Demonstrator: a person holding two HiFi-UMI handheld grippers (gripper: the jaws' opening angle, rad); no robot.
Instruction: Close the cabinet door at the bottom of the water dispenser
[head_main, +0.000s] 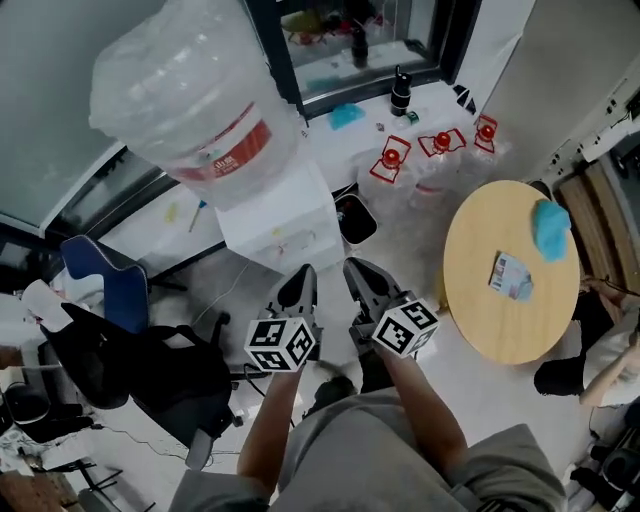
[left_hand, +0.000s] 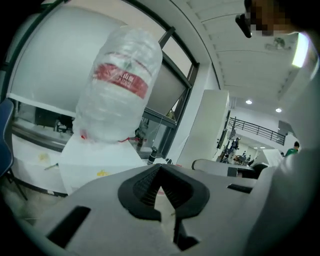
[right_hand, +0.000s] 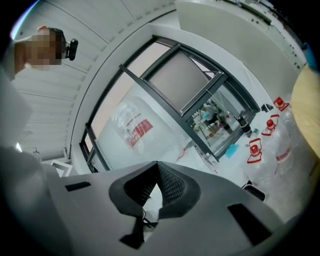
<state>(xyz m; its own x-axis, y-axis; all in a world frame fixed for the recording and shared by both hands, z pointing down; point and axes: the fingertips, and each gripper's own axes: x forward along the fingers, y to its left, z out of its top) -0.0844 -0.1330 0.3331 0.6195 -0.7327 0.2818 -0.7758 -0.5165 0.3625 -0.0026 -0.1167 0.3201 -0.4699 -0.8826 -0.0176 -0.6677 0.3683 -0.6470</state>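
Observation:
The white water dispenser (head_main: 280, 225) stands just ahead of me, with a large clear bottle (head_main: 195, 95) with a red label on top. Its bottom cabinet door is hidden in every view. My left gripper (head_main: 300, 285) and right gripper (head_main: 365, 280) hover side by side in front of the dispenser, close to my body and touching nothing. Both have their jaws together and hold nothing. The left gripper view looks past the shut left gripper (left_hand: 160, 167) up at the bottle (left_hand: 122, 90). In the right gripper view, the right gripper (right_hand: 157, 165) tilts up toward the bottle (right_hand: 137, 130).
A round wooden table (head_main: 490, 310) with a blue cloth (head_main: 552, 228) stands at the right. Red-capped water jugs (head_main: 395, 160) and a black bin (head_main: 355, 218) sit beside the dispenser. A blue chair (head_main: 100, 280) and a black chair (head_main: 130, 370) crowd the left.

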